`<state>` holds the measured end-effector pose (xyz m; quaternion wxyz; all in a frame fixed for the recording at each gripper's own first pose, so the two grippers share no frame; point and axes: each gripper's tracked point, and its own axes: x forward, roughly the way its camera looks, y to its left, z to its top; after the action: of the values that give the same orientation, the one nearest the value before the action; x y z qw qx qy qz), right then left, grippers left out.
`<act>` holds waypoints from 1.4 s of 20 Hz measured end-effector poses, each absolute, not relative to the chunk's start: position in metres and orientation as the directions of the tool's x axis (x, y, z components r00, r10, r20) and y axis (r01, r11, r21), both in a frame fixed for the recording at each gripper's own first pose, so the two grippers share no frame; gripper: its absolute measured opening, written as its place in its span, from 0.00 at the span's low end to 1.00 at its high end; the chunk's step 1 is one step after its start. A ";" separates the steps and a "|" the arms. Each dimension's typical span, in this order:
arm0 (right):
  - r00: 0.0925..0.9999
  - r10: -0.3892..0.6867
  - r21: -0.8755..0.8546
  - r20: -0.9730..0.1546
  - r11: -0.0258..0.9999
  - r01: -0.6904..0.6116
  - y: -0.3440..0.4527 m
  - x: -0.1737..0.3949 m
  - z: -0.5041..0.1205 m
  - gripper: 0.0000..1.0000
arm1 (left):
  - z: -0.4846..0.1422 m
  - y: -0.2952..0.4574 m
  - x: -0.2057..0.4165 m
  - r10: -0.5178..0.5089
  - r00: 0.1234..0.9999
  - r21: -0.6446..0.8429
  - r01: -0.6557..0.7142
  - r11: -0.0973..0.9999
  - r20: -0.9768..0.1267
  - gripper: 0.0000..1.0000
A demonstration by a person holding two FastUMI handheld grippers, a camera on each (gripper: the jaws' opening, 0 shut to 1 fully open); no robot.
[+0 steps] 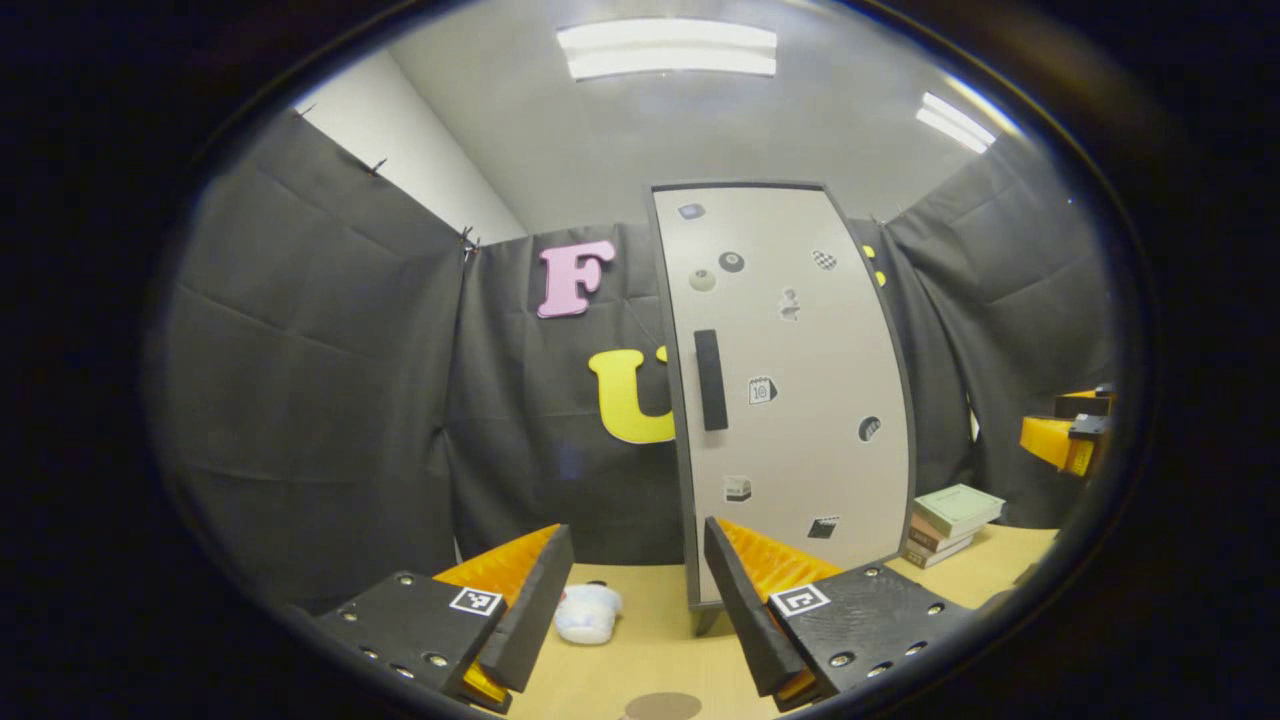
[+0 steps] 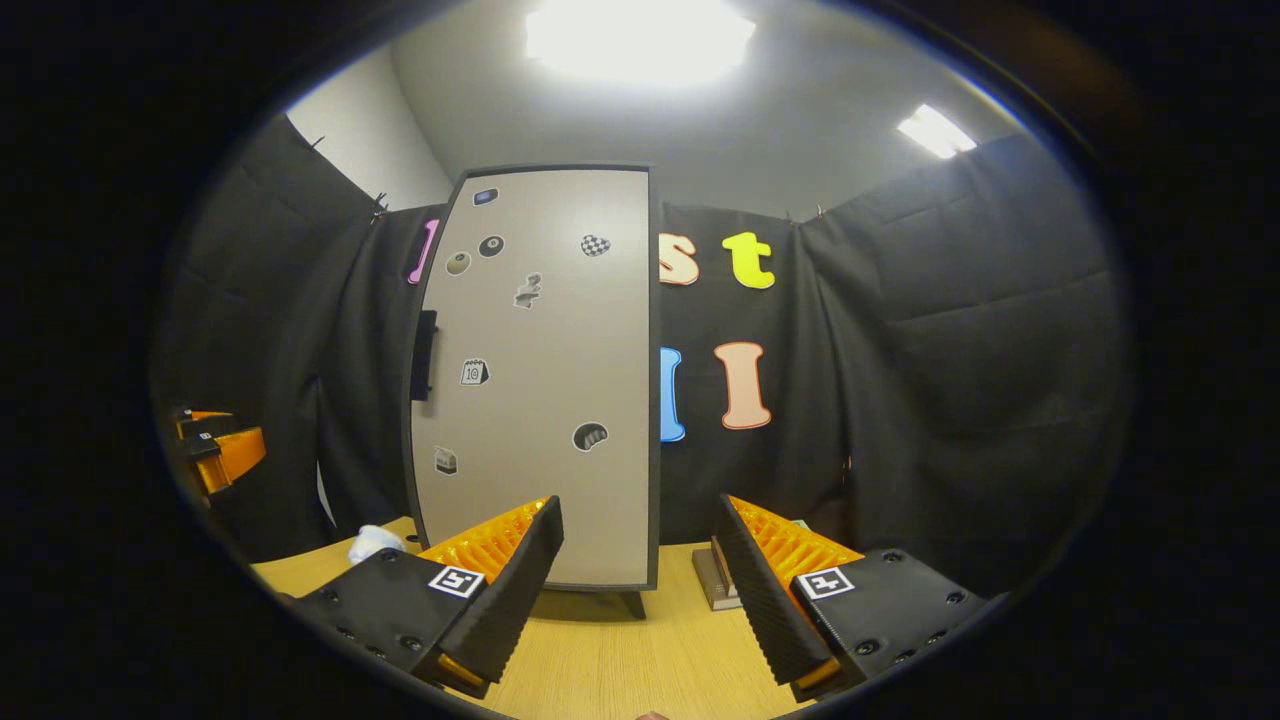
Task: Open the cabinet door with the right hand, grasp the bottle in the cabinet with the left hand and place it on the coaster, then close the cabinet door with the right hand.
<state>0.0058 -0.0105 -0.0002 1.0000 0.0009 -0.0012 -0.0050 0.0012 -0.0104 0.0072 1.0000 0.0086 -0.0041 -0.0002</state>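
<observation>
A tall grey cabinet (image 1: 790,390) stands on the wooden table, its door shut, with a dark vertical handle (image 1: 710,380) near its left edge and several stickers on it. The same cabinet (image 2: 545,380) and its handle (image 2: 424,355) appear in the right gripper view. A round brown coaster (image 1: 662,706) lies on the table just ahead of my left gripper (image 1: 635,590), which is open and holds nothing. My right gripper (image 2: 640,565) is open too, well short of the door. The other gripper (image 1: 1075,435) shows at the far right of the left gripper view.
A white crumpled cloth (image 1: 588,612) lies on the table left of the cabinet. A stack of books (image 1: 950,522) sits to the cabinet's right, also seen as books (image 2: 715,578) behind my right fingers. Black cloth walls close the booth.
</observation>
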 end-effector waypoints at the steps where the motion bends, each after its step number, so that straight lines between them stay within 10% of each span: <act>1: 1.000 -0.011 0.001 0.003 1.000 0.011 -0.011 0.007 -0.001 0.98 | 0.008 -0.011 0.002 0.000 1.000 0.022 0.000 1.000 0.010 0.79; 28: 0.974 0.226 0.073 0.013 0.971 -0.227 0.029 0.075 0.041 0.96 | 0.018 0.005 -0.009 0.189 0.982 0.074 -0.188 0.979 -0.012 0.80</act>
<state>0.0753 0.0286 0.0413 0.9928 0.0369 -0.0022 0.1141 -0.0086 0.0052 0.0179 0.9948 0.0361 0.0095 0.0947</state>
